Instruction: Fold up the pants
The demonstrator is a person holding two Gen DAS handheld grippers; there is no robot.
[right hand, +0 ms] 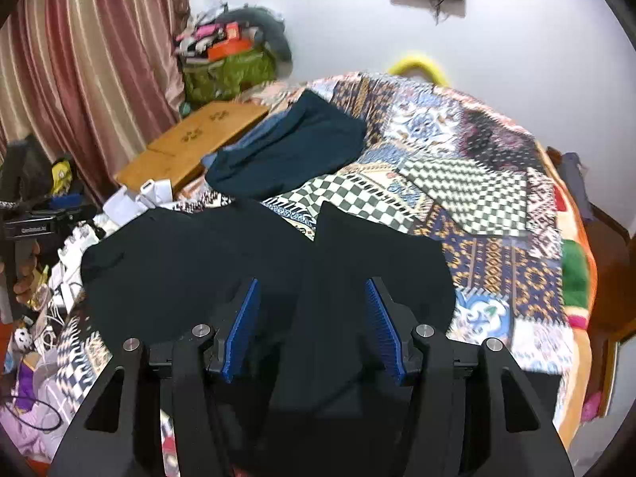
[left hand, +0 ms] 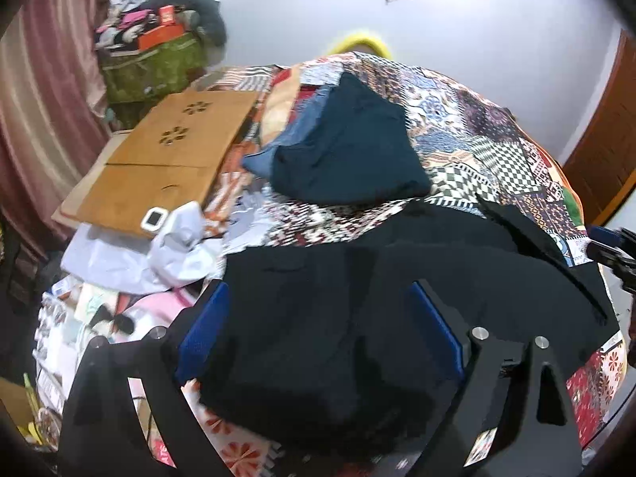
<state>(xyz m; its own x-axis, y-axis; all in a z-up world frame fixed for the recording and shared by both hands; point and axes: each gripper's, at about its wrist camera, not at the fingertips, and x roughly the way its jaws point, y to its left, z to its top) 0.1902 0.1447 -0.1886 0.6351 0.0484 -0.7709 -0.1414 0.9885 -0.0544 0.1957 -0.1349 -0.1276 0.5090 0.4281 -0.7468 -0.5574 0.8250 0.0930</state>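
Mostly dark, black pants (left hand: 357, 318) folds unreadable, left claw (left hand: 322, 334) spread, right claw (right hand: 314, 330) spread.

The black pants (right hand: 254, 270) run under my right gripper (right hand: 314, 330), their near end cut off by the frame. Folded dark garments (left hand: 349, 151) hide the blue one beneath. The bed's (right hand: 497, 246) right edge blurs.

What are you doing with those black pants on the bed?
Someone is folding the black pants on the patchwork bedspread, using a hand-held gripper in each hand. The left hand-held gripper and right hand-held gripper are both open, just over the pants. A dark teal garment lies behind them.
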